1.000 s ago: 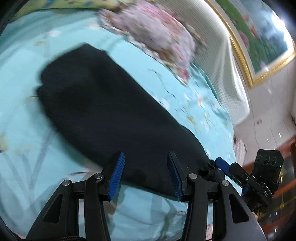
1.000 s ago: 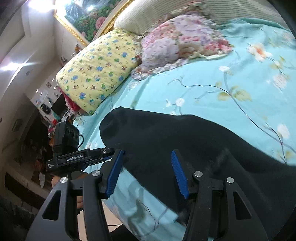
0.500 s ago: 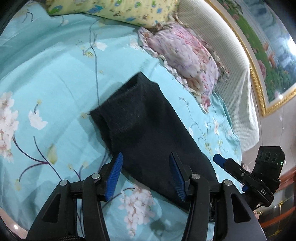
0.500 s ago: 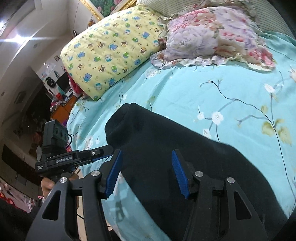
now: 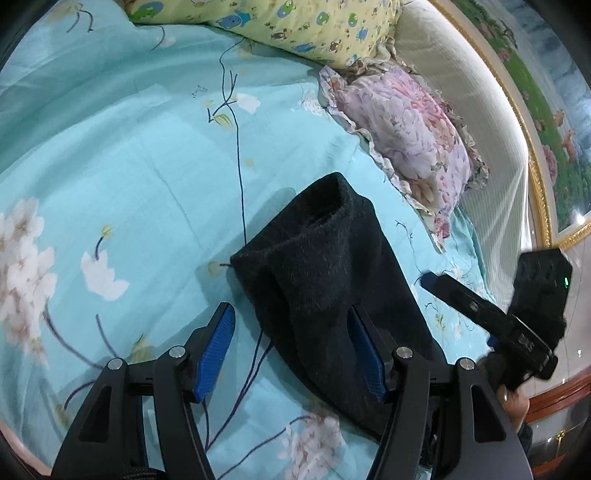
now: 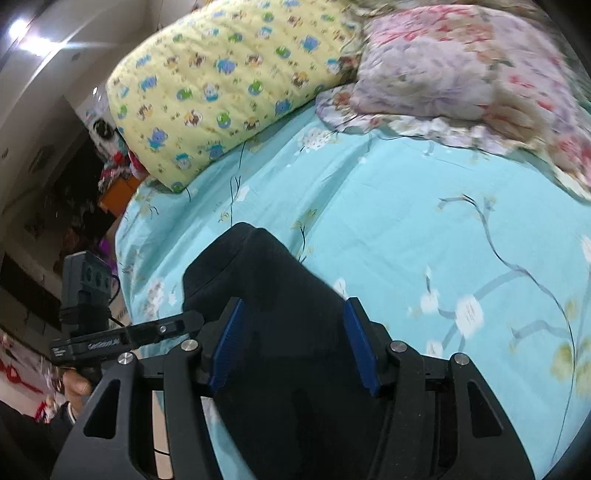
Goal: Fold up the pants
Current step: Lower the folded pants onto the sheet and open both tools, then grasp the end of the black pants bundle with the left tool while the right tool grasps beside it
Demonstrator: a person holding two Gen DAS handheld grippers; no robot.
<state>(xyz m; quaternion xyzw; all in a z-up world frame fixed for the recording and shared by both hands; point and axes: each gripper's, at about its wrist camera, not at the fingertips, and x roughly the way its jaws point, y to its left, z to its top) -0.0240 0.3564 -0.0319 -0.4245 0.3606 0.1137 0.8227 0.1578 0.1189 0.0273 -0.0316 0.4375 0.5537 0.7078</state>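
Looking along the left tongs [image 5: 291, 347] in the left wrist view, dark pants [image 5: 325, 273] lie on a bed [image 5: 122, 177] covered by a turquoise sheet printed with white blossoms. The pants form a long, narrow dark band, so they appear already folded lengthwise at least once; shortening that band into a compact bundle looks like what remains. Their far end, thick and slightly rolled open, sits ahead of the tongs, and the band runs back toward the camera under the right-hand blue pad. The left tongs are spreading wider at this moment and pinch nothing: the left-hand pad is over bare sheet, the other over the cloth. Off to the right, the right tongs [image 5: 428, 281] show as a dark arm with a blue tip, held by a hand at the edge. Beyond the pants rest a yellow cartoon-print pillow [image 5: 295, 22] and a pink floral pillow [image 5: 406, 125]. No container is visible.

Turning to the right wrist view, the right tongs [image 6: 291, 343] hang spread over the same dark band, which fills the space between and below the pads; the cloth is so dark that contact is hard to judge, but the pads seem not to press on it. The left tongs [image 6: 192, 319] sit just to the left. Both pillows lie far ahead. Again, no container appears.
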